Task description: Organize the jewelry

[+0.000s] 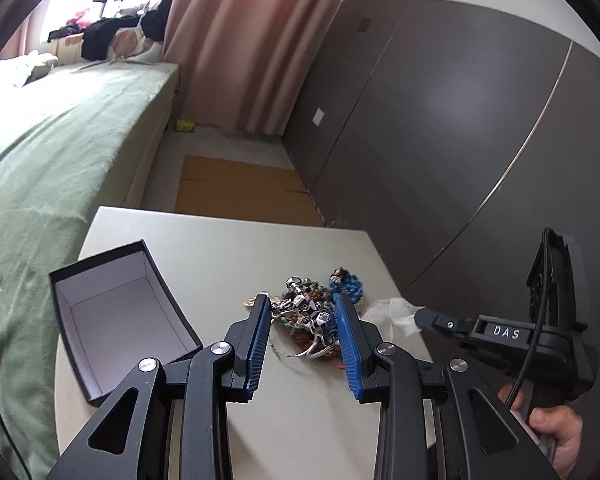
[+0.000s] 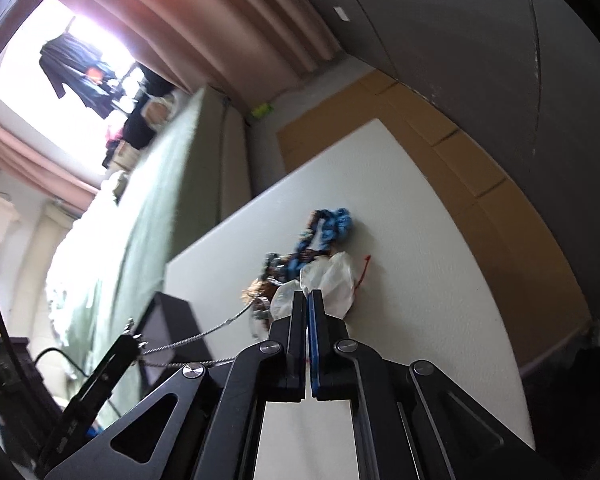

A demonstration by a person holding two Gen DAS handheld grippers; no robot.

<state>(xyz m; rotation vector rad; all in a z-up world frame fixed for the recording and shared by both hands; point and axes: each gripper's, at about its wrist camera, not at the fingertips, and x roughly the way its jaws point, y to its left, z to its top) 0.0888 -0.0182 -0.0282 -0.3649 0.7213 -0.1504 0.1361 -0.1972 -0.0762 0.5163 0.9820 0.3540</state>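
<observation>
The left gripper (image 1: 302,330) is hanging over the white table (image 1: 204,248) with its blue-padded jaws partly apart. A tangled pile of jewelry (image 1: 308,312) is showing in the gap between the pads. From the right wrist view, a silver chain (image 2: 204,334) is stretching from the pile to the tip of that left gripper, so it appears to be caught there, though the exact contact is hard to make out.

The right gripper (image 2: 308,300) is pressing its jaws together on the edge of a small clear plastic bag (image 2: 332,280), which is lying just to the right of the pile, beside a bunch of blue beads (image 2: 334,226). A hand (image 1: 556,432) is holding the right gripper's handle.

An open black box (image 1: 116,320) with a pale lining is sitting on the table to the left of the left gripper, near the green bed (image 1: 40,168).
</observation>
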